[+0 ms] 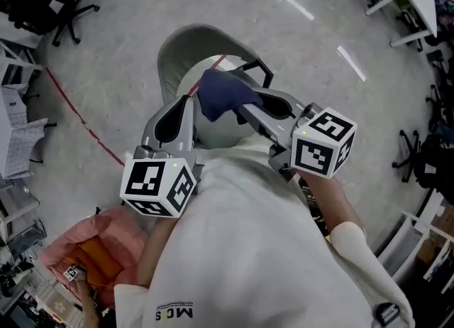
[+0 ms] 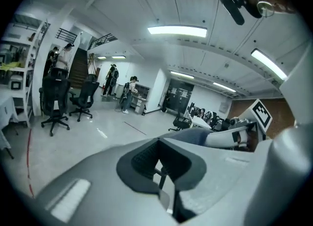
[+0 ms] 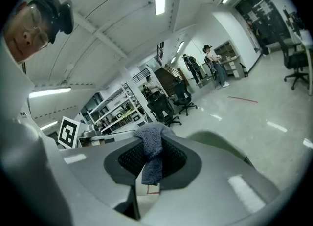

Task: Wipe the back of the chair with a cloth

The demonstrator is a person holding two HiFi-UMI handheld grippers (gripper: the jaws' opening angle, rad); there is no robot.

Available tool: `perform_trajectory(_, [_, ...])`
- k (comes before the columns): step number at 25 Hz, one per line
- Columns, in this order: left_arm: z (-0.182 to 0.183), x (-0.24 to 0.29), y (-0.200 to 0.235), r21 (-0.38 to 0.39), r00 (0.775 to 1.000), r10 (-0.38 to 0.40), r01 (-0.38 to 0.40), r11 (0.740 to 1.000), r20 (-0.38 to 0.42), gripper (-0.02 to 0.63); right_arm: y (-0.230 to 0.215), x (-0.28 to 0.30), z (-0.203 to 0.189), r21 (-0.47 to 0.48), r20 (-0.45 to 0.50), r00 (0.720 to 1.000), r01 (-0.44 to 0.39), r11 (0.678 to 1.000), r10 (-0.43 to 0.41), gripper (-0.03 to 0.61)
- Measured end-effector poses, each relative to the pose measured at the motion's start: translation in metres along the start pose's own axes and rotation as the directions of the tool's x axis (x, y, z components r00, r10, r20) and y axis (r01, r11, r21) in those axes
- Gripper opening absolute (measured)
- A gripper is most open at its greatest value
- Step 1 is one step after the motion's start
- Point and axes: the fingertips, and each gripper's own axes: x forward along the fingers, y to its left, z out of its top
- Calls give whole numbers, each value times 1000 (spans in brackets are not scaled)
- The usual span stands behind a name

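Note:
Below me in the head view stands a grey-green chair (image 1: 186, 48), its curved back nearest the grippers. A dark blue cloth (image 1: 223, 95) hangs over that back, and my right gripper (image 1: 238, 108) is shut on it. The right gripper view has the cloth (image 3: 151, 157) bunched between the black pads, with the chair (image 3: 222, 144) just behind. My left gripper (image 1: 186, 105) hovers beside the cloth, over the chair, with its jaws together and nothing in them. The left gripper view shows its pads (image 2: 146, 164) meeting, and the cloth (image 2: 195, 136) off to the right.
A red tape line (image 1: 78, 117) crosses the grey floor at left. Black office chairs (image 1: 57, 7) stand at the top left and at the right (image 1: 425, 156), white desks (image 1: 418, 0) at the top right. A pink and orange bundle (image 1: 99, 248) lies at the bottom left. Several people stand far off.

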Motion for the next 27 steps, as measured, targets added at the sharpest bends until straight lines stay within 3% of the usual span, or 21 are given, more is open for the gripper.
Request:
perform_trajectory(4, [-20,-4,-18,34,996,-37,39,999,-82,2,7,-17,12,-150,63,995,90,985,-81,74])
perform_trajectory(7, [-41,1,-21,18,989,-41,44,999,-139,2,8,-20,8,-207,110,983,171,963,-150,74])
perform_trajectory(13, [-29,4,-31,-32,995,-65,63,997,-72,2,-1,-27,-5,-134,141,970,215,967,-196,74])
perform_trajectory(19, [-36,16,-29,-40,993,-70,66,997,-99,2,-5,-18,-14,-136,107,976,205,969,-192,74])
perform_trajectory(27, [-32,27,-15,-50,989,-94,89,995,-113,0,-18,3,-6,-145,99,965,256,956,-243,74])
